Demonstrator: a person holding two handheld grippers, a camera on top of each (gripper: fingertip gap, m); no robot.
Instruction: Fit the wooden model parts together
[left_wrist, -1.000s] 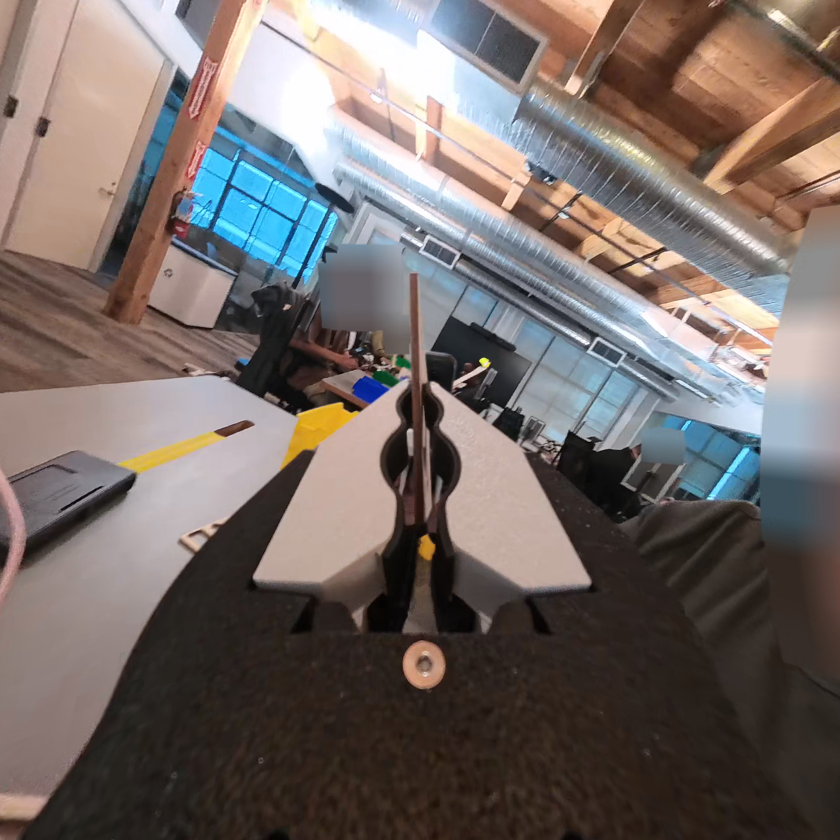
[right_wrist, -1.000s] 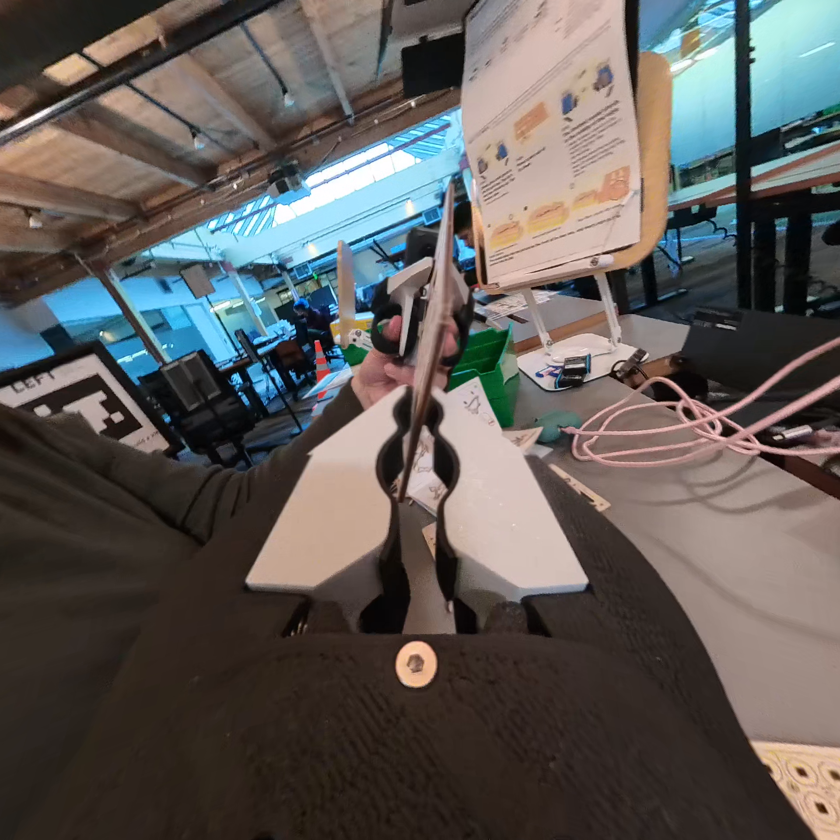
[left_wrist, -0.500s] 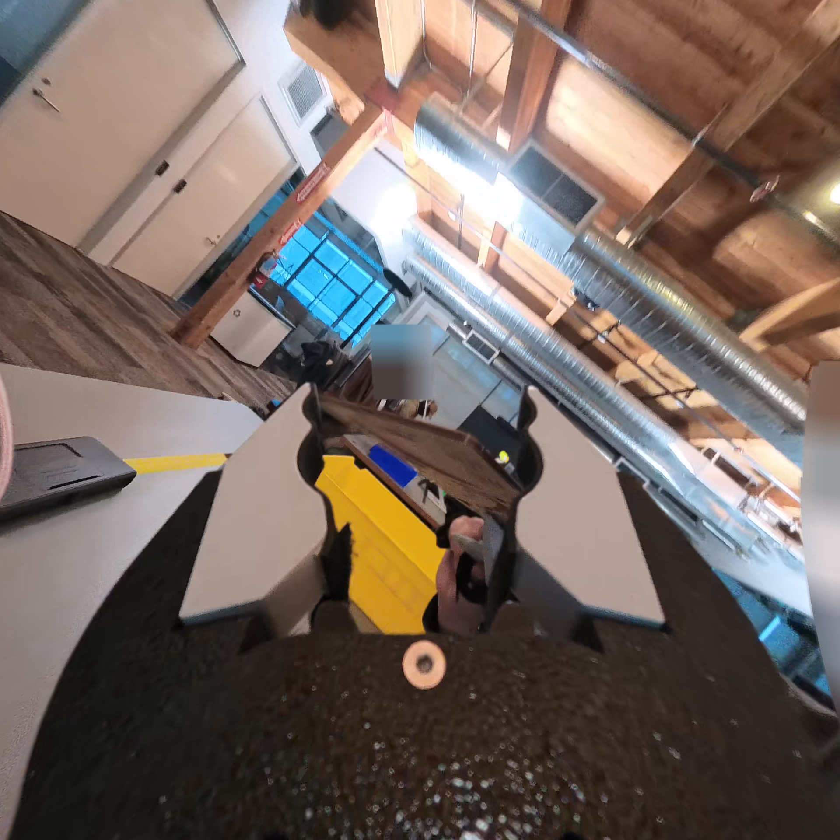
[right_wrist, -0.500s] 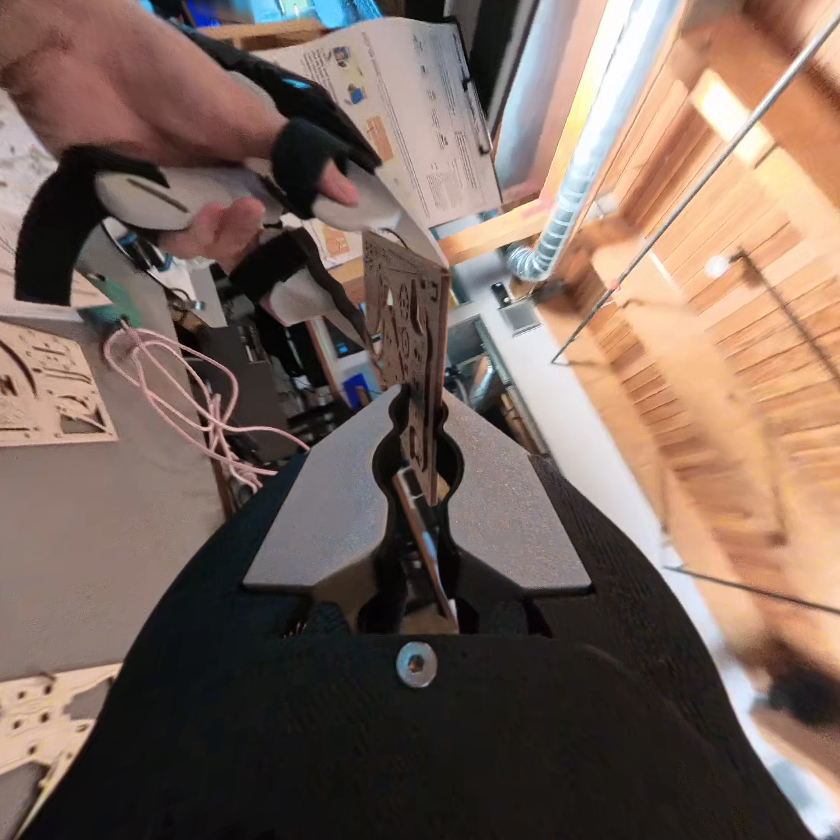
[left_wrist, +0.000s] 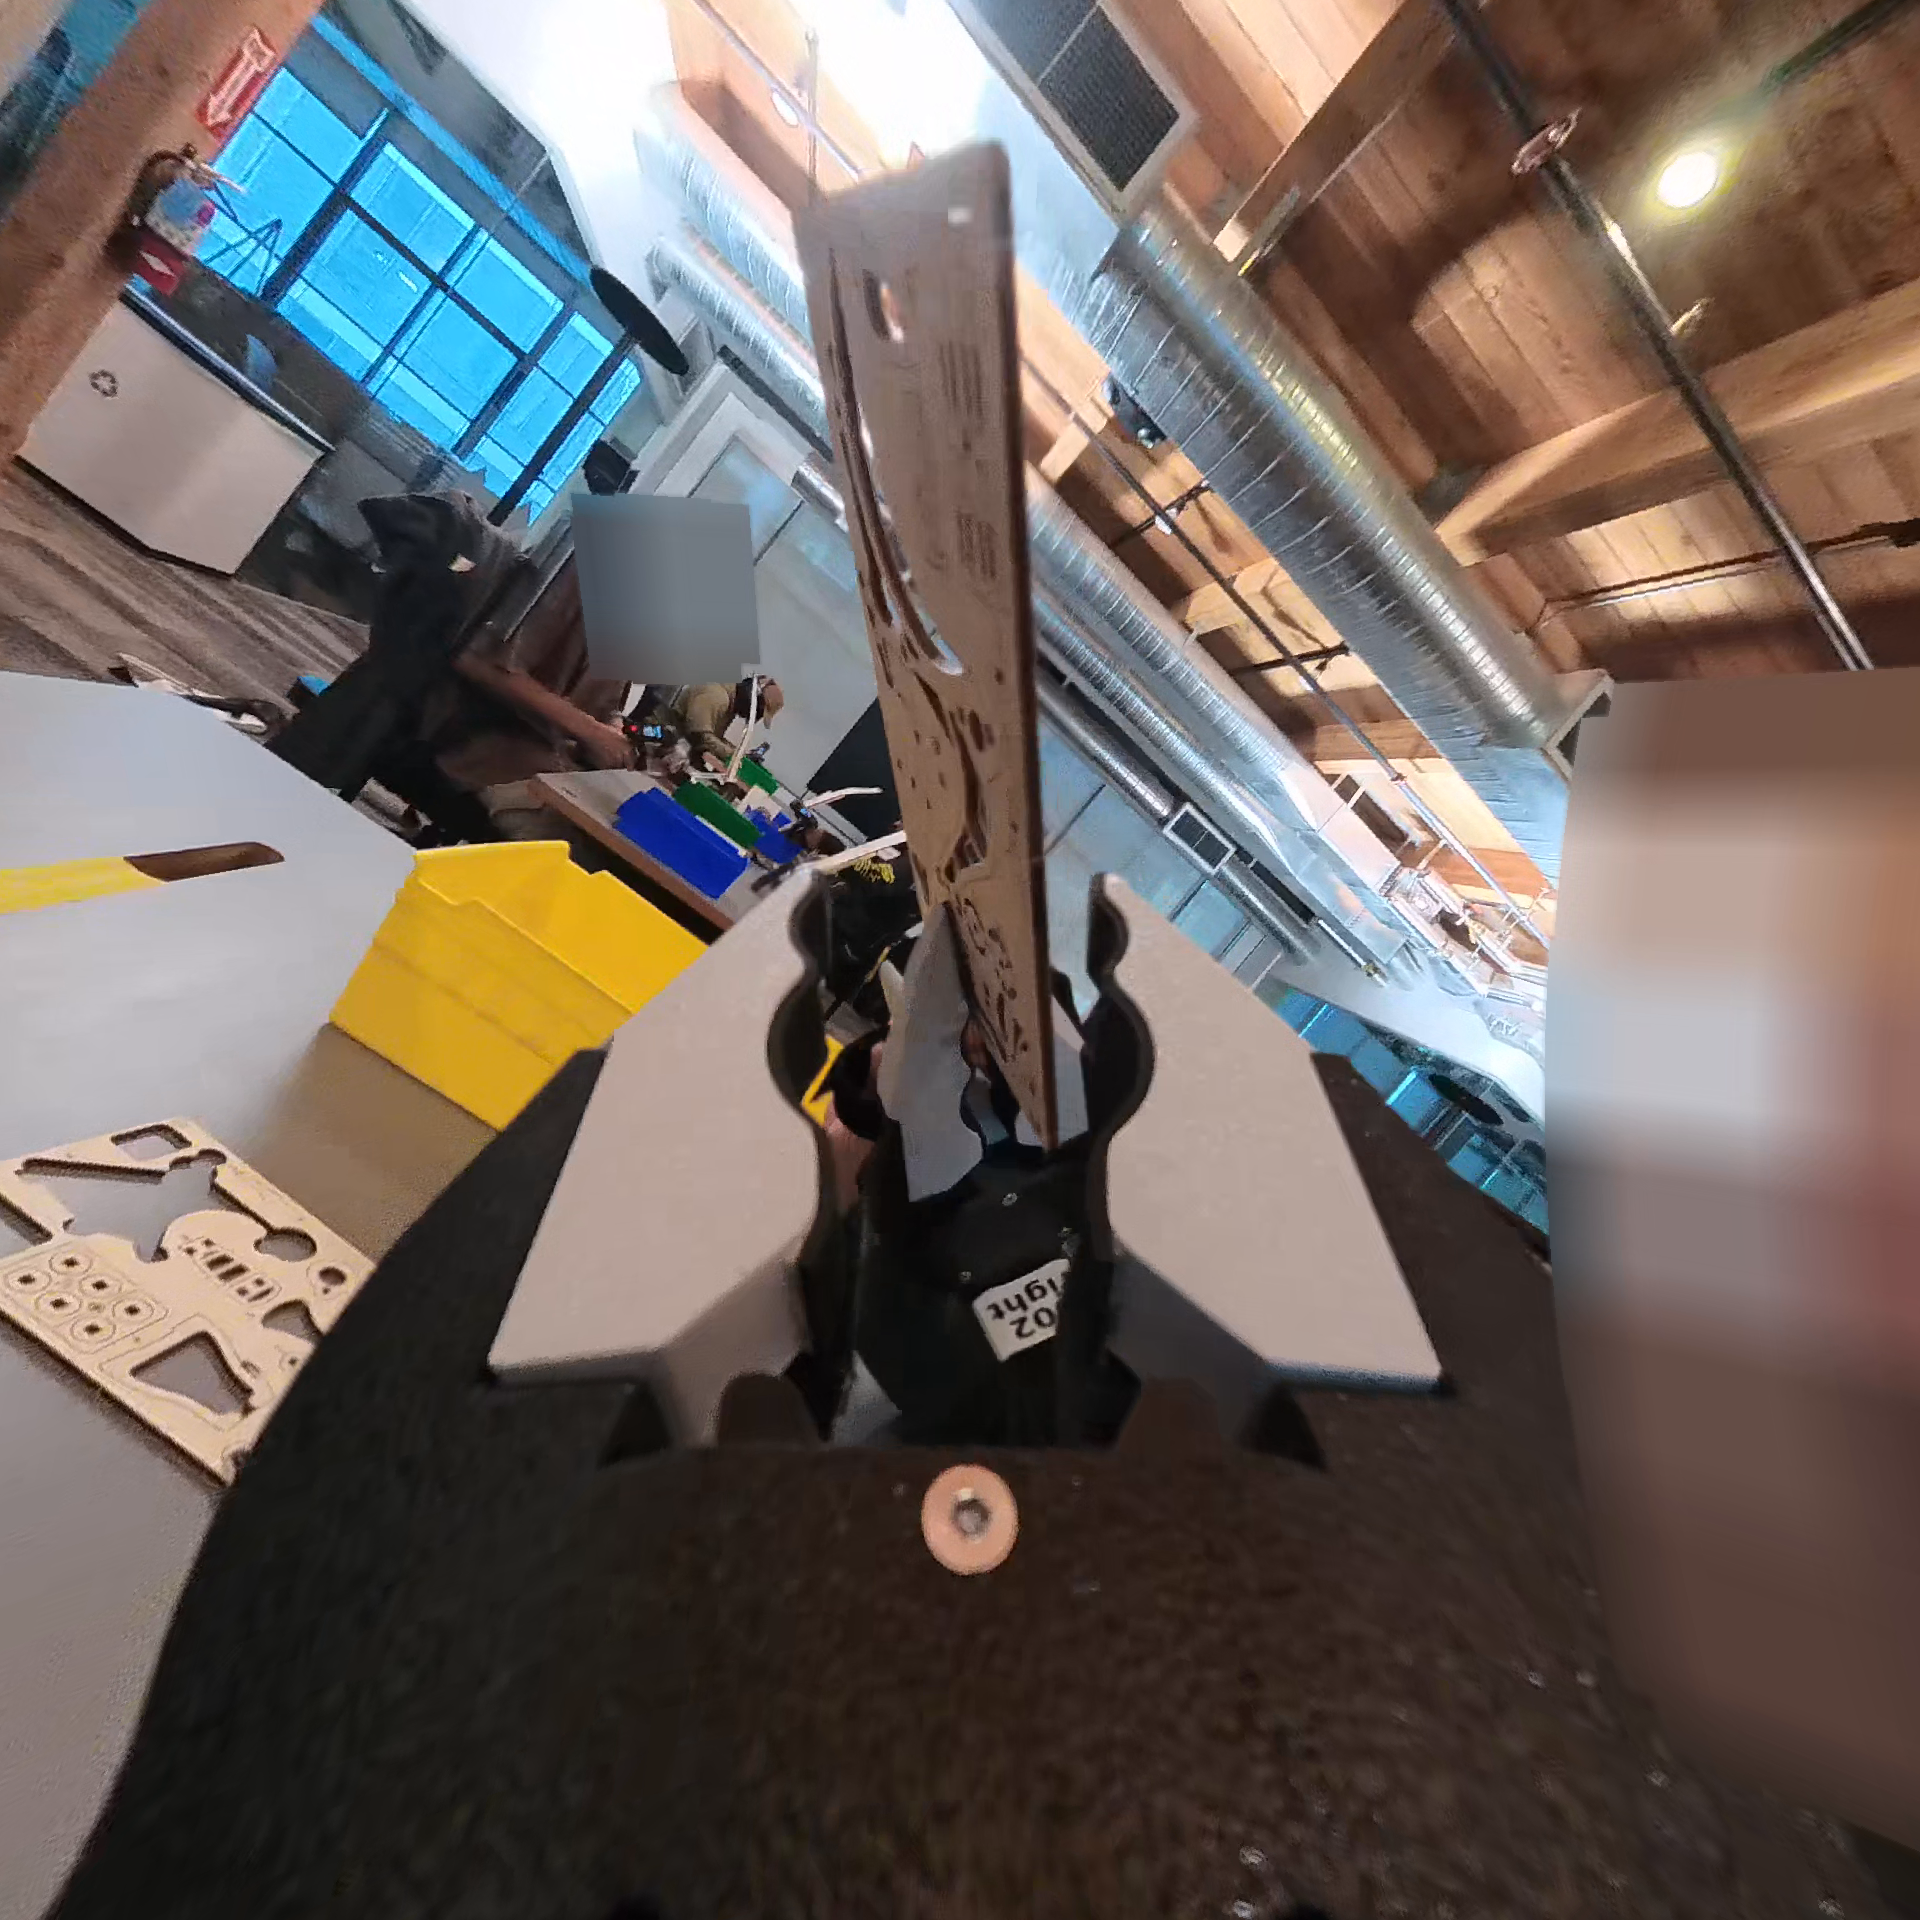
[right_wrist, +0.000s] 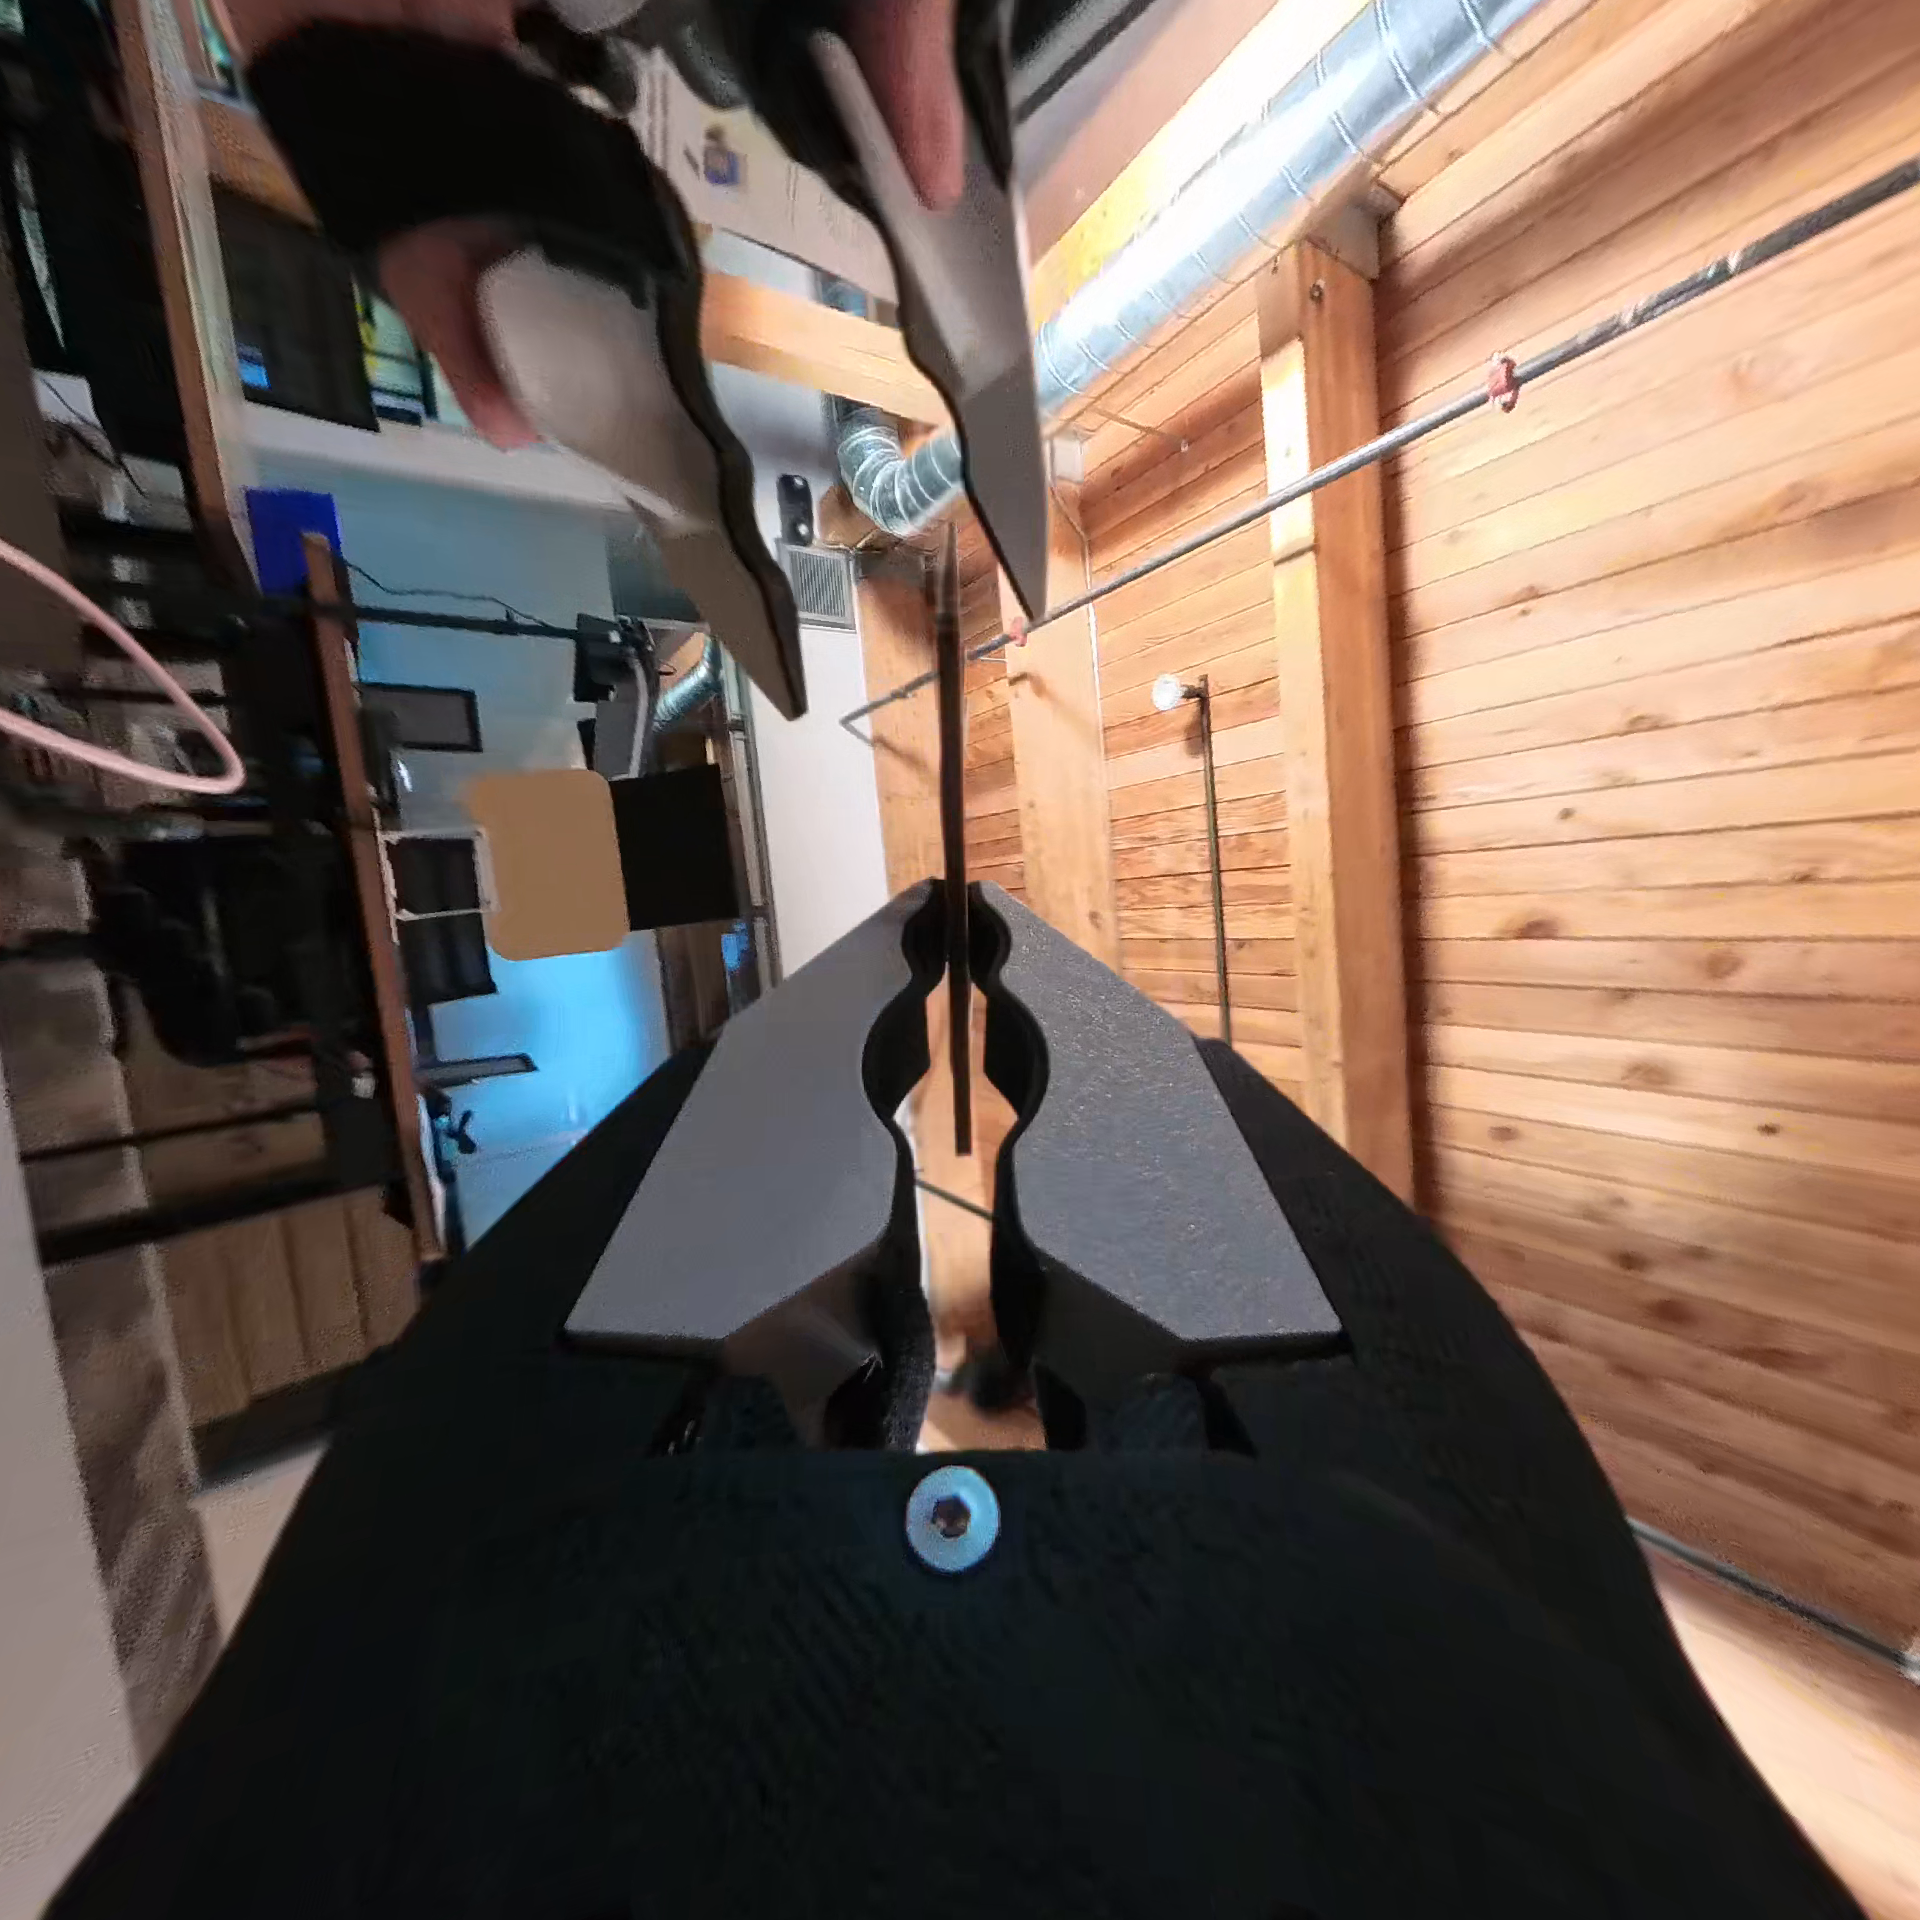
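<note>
A thin brown wooden sheet (left_wrist: 935, 623) with cut-out model parts stands upright in the left wrist view. My left gripper (left_wrist: 956, 894) is open, its fingers on either side of the sheet's lower end. The sheet is nearer the right finger, and I cannot tell if they touch. Below it is the right gripper's black body (left_wrist: 977, 1226). In the right wrist view my right gripper (right_wrist: 954, 899) is shut on the same sheet (right_wrist: 951, 790), seen edge-on. The left gripper (right_wrist: 914, 655), held by a gloved hand (right_wrist: 436, 156), hangs open over the sheet's far end.
A grey table (left_wrist: 156, 987) lies at the left with a pale wooden sheet of cut-outs (left_wrist: 156, 1278), a yellow tape strip (left_wrist: 62, 883) and a yellow bin (left_wrist: 499, 987). A person works at a far table. A wooden plank wall (right_wrist: 1558, 935) fills the right wrist view's right side.
My left gripper, shut on the sheet's edge a second ago, has opened. The right gripper has kept its hold and turned, so the sheet now stands upright between the left fingers.
</note>
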